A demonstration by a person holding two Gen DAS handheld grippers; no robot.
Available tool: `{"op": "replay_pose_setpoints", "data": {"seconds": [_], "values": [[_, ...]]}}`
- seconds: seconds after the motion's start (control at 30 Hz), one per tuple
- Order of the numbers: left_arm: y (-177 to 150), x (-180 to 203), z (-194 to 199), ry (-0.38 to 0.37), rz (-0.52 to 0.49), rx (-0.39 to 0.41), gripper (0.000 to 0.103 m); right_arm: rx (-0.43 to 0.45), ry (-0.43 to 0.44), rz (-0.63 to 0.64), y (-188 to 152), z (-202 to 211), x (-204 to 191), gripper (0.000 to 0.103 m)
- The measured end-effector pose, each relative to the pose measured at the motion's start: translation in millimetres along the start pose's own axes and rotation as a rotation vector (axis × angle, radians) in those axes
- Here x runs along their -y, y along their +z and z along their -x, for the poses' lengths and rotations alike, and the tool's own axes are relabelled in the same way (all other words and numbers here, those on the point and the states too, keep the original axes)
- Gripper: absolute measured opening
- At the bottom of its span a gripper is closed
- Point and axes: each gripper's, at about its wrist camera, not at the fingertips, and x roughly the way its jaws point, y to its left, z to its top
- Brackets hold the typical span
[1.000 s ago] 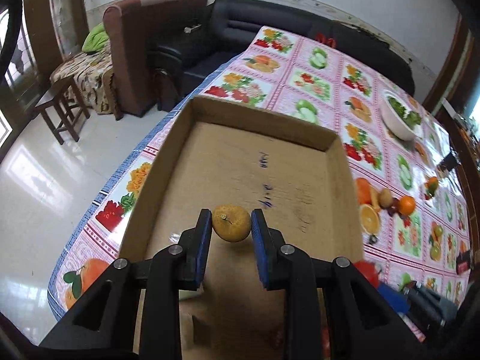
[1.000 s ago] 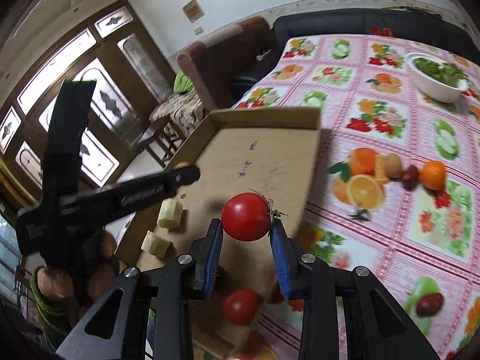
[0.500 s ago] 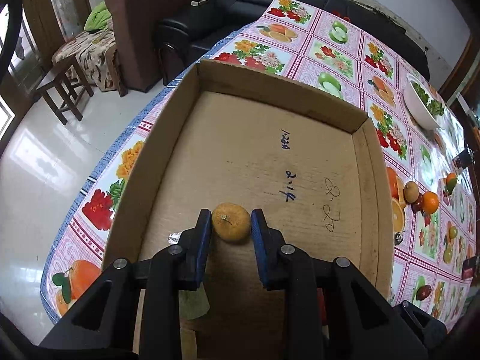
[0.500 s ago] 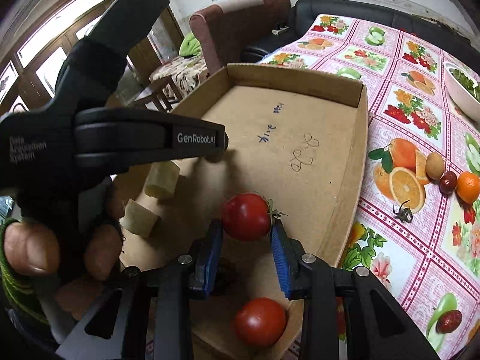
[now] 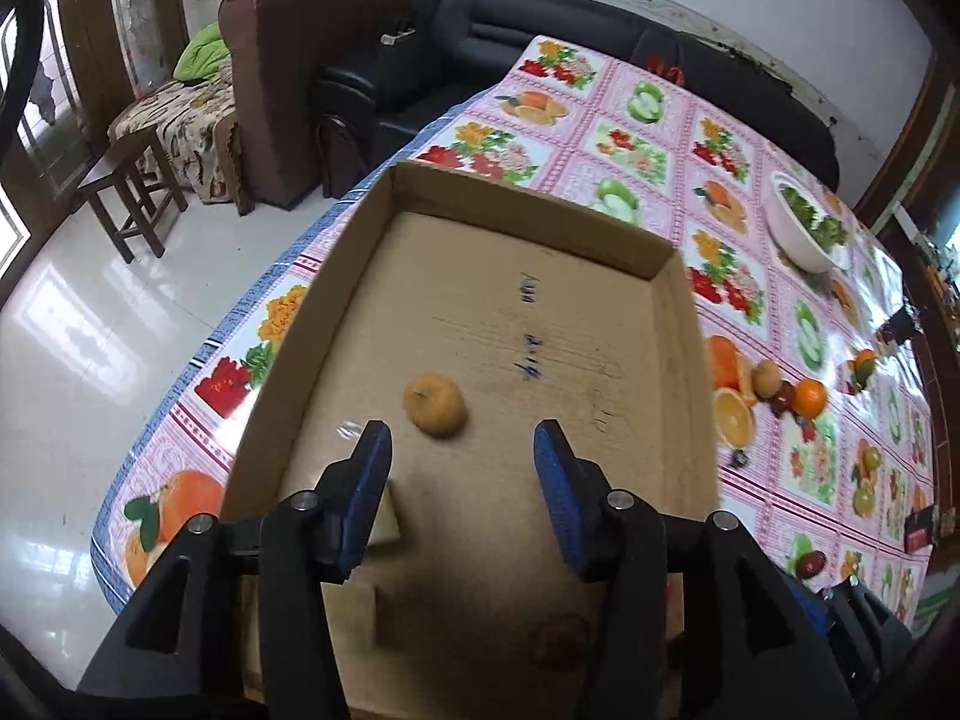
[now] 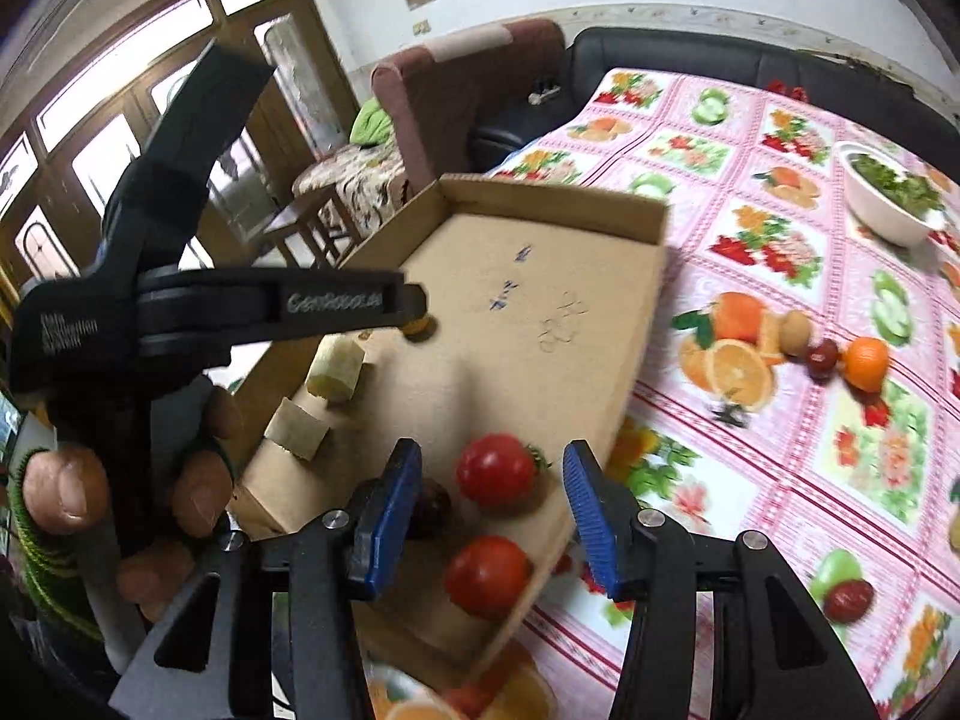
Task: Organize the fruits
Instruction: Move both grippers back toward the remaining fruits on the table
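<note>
Both grippers, left (image 5: 462,456) and right (image 6: 491,507), are spread wide and nothing's gripped, so the orange (image 5: 435,405) at 12 o'clock and tomato (image 6: 497,478) look dropped off in the cardboard box (image 5: 516,207) for sorting.

Two tomatoes (image 6: 497,477); one orange (image 5: 435,404); one box (image 5: 528,210)

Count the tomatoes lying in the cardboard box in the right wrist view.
2: one tomato lies between the right gripper's open jaws, the other tomato nearer the camera by the box's right wall. More may be hidden.
</note>
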Motion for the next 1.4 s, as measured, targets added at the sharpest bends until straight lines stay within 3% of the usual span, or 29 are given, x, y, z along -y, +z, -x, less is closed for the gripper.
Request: {"op": "replay_pose_setpoints", "data": {"seconds": [0.73, 1.4], "values": [[-33, 82, 36, -0.123, -0.132, -0.003, 0.048, 0.142, -0.173, -0.253, -56, 109, 104, 0.051], [-80, 159, 37, -0.229, -0.286, -0.077, 0.05, 0.18, -0.31, -0.437, -117, 160, 182, 0.051]]}}
